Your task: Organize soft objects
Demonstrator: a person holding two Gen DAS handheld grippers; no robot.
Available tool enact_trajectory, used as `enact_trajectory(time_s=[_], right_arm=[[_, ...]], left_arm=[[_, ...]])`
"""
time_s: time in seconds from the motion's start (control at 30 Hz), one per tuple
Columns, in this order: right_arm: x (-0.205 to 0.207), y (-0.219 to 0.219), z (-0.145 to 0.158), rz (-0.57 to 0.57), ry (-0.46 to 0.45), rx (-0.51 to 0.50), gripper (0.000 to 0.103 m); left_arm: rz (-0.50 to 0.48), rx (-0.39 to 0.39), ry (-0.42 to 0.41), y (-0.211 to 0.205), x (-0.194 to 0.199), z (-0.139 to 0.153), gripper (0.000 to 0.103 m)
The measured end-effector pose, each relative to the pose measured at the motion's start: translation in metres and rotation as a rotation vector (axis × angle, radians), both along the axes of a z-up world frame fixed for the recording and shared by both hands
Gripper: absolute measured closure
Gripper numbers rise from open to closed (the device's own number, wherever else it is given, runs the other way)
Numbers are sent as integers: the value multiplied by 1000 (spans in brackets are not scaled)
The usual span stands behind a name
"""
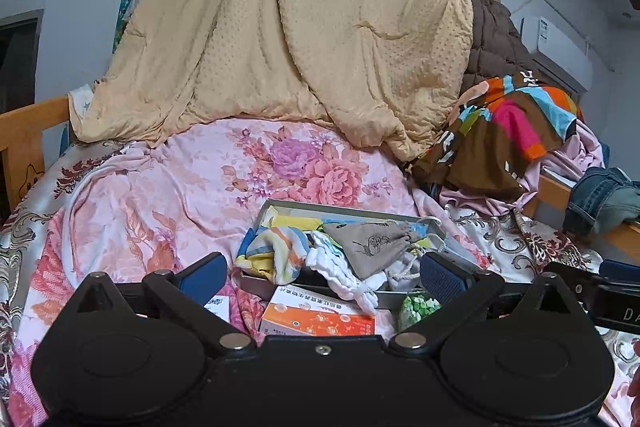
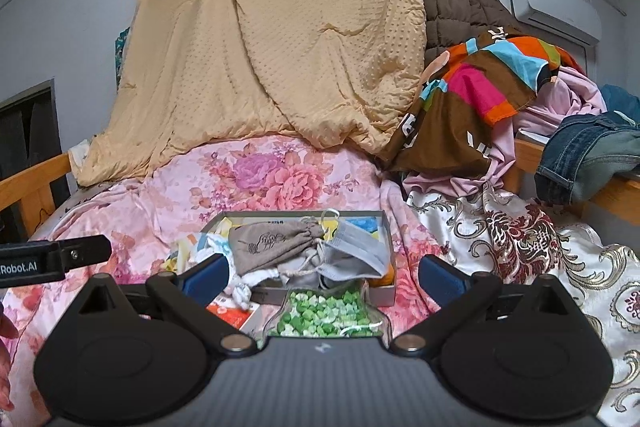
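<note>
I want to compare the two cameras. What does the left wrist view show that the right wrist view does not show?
Only the left wrist view shows the striped cloth clearly and most of the orange box. Only the right wrist view shows the grey face mask and the whole bag of green pieces. Both show the tray, the grey drawstring pouch, the tan blanket, and open grippers, left and right.

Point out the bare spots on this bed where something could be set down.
Freest patch: the pink floral sheet between the hanging tan blanket and the grey tray, stretching toward the wooden rail. The brocade cover beside the tray is partly open. Crowded: the tray itself, the orange box and green-bead bag before it, the clothes pile.
</note>
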State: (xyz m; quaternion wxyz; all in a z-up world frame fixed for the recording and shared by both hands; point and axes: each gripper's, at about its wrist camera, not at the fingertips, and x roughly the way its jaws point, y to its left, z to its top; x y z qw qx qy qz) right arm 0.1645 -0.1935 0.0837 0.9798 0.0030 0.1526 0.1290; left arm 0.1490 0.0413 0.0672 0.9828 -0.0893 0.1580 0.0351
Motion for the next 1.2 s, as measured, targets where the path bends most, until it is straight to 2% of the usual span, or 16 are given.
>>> enact_trajectory(time_s=[0.17,0.77,1.03,1.2], right_arm=[[-10,2,-4,2,7,-8,0],[-41,2,-25,4,39,-34,0],[-46,5,-36,3,57,-52,0],[-51,5,-38,10,53,-55,0]], left_arm=[[-3,16,-5,-4,-14,-5,1],[36,-13,53,2,-49,-41,1],[40,-18,67,8,-57,-48,1],[24,6,54,4,-60,-48,1]])
